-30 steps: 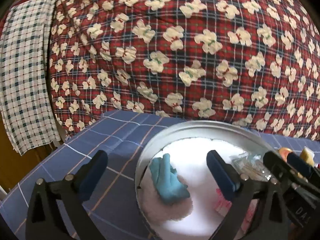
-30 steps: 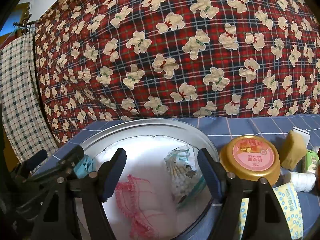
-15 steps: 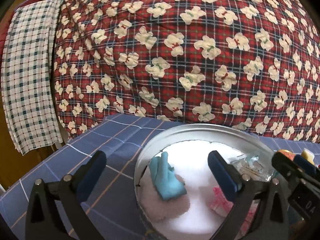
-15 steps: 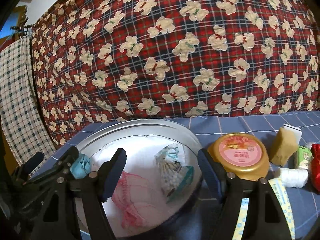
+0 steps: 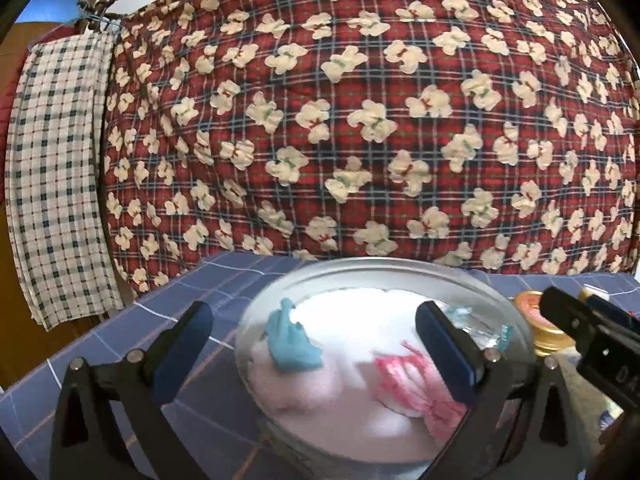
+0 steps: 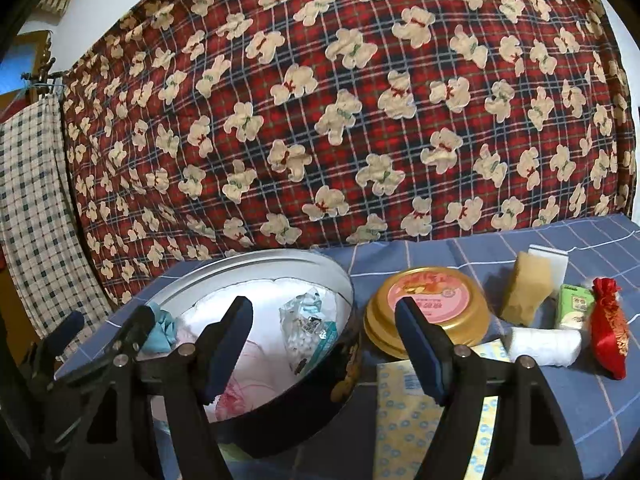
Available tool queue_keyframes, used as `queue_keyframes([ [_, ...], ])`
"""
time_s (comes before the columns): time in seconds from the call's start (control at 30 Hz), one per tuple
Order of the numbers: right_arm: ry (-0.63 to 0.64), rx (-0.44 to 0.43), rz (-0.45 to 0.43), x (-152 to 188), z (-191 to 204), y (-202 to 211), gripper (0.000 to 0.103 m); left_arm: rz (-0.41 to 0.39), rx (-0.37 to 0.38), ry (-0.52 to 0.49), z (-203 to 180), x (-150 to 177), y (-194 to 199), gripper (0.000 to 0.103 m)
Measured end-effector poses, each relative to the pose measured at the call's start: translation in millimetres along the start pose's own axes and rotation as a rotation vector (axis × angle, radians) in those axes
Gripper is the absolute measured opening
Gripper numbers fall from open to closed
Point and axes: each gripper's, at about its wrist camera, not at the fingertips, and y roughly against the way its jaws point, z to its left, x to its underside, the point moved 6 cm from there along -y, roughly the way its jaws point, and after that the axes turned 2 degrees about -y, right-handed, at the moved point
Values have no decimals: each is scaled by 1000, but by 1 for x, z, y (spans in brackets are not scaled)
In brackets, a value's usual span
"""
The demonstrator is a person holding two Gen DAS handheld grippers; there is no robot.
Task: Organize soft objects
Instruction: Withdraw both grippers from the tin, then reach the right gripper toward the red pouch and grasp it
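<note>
Ahead of both tools we see the round tin (image 6: 256,276), already holding a blue cloth (image 5: 292,344), a pink frilly piece (image 5: 416,384) and what may be a cotton-swab packet (image 6: 308,328). Our left gripper (image 5: 316,344) and right gripper (image 6: 324,344) gape wide, empty. Right of the right gripper wait the white roll (image 6: 544,346) and red pouch (image 6: 610,332); we judge the next move is to reach there.

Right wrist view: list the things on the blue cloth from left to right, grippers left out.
Round tin → gold lid with pink label → tan sponge → green tissue pack → red embroidered pouch.
</note>
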Motion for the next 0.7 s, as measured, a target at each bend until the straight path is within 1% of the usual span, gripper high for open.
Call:
queue_keyframes([
  [0.07,4,11,-10,-1,-4,4,76,16,19,9,-5,2,4,103],
  [0.2,21,46,-38,-3,-19,15,76,6,26,-6,-17,3,14,103],
  [0.27,29,63,-43,-4,-27,19,76,19,47,-3,-25,5,17,103],
  [0.33,43,85,-49,-3,-38,24,76,28,58,-1,-32,7,19,103],
  [0.47,89,147,-51,-1,-63,33,76,21,92,-19,-52,9,29,103],
  [0.7,71,228,-43,-3,-112,46,76,29,187,-62,-98,13,46,103],
])
